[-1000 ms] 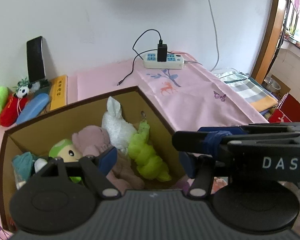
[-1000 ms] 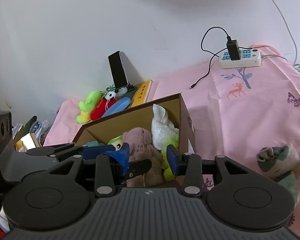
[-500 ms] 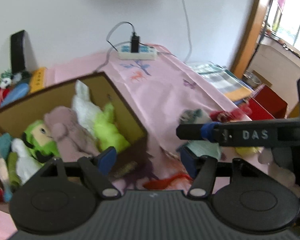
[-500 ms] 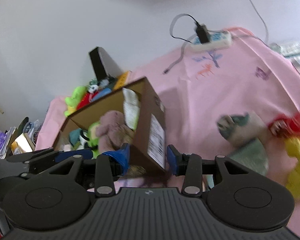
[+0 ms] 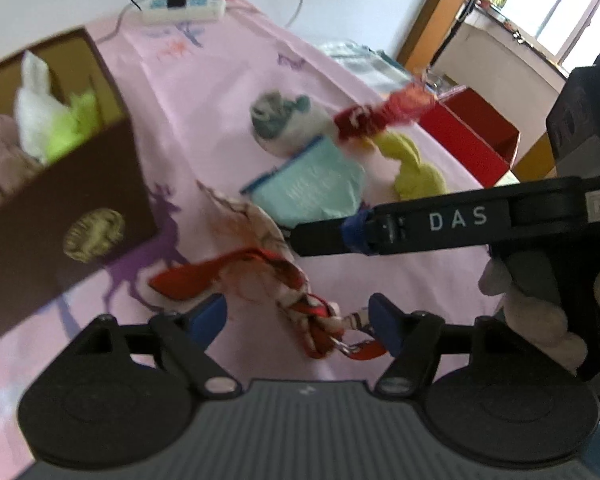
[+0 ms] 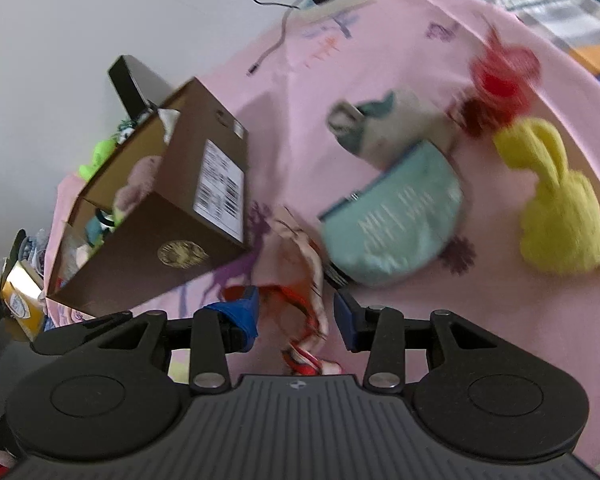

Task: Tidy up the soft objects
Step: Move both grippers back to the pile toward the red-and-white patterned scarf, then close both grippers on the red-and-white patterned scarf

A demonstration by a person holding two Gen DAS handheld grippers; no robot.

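Pink bedspread (image 5: 228,92), blurred, perhaps scarf (image 5: 260,264) below claws.

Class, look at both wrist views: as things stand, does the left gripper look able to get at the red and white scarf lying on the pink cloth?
Probably yes. The left gripper has just been opening, and the red and white scarf already lies between its blue fingers, nothing covering it. The right gripper crowds the same scarf.

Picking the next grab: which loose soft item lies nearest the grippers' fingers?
The red-and-cream patterned cloth, lying between both grippers' fingers; the teal pouch and yellow bunny sit farther back.
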